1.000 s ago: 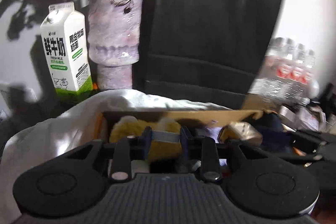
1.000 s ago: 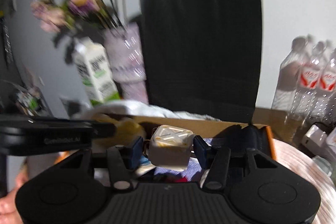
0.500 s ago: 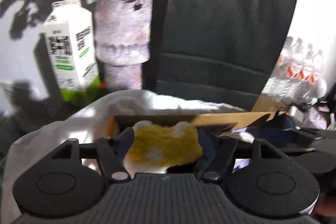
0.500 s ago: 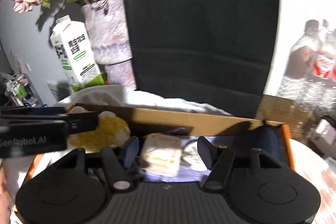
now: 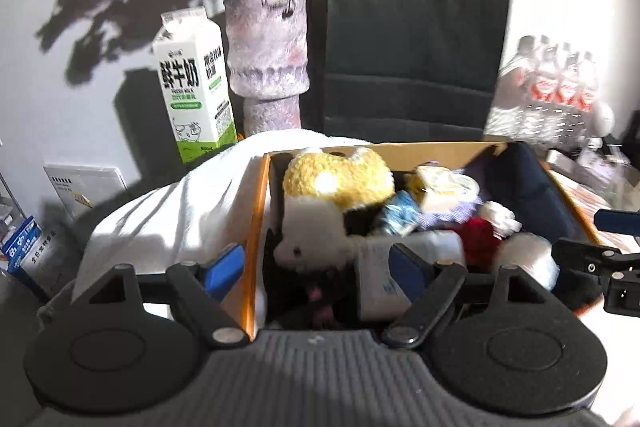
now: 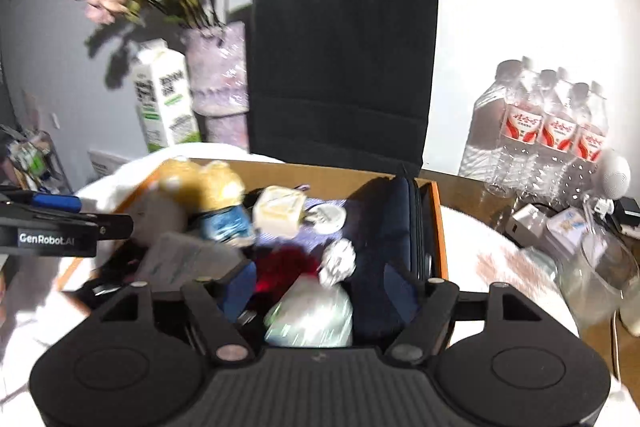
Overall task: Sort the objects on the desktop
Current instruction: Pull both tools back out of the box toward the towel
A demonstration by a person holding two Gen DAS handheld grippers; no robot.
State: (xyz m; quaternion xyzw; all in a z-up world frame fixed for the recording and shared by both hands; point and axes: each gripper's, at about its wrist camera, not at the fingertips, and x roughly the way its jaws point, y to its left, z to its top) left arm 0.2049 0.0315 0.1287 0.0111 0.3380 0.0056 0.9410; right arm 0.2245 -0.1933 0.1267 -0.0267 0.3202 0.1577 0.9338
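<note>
While both grippers hang above the cardboard box, each has its 2 fingers spread apart and holds nothing. The left gripper stands over the left end of the box, the right gripper over its right half.

Inside the box, the plush toy lies at the back left corner, its yellow head toward the far wall and its white body toward the camera, so its long axis runs front to back. Just to its right lies a small cream container, tilted. Near it are a red soft thing, a crumpled foil ball and a white bag. A dark blue pouch stands on edge along the right wall.

Behind the box stand a milk carton, a vase with flowers, and a black paper bag.
</note>
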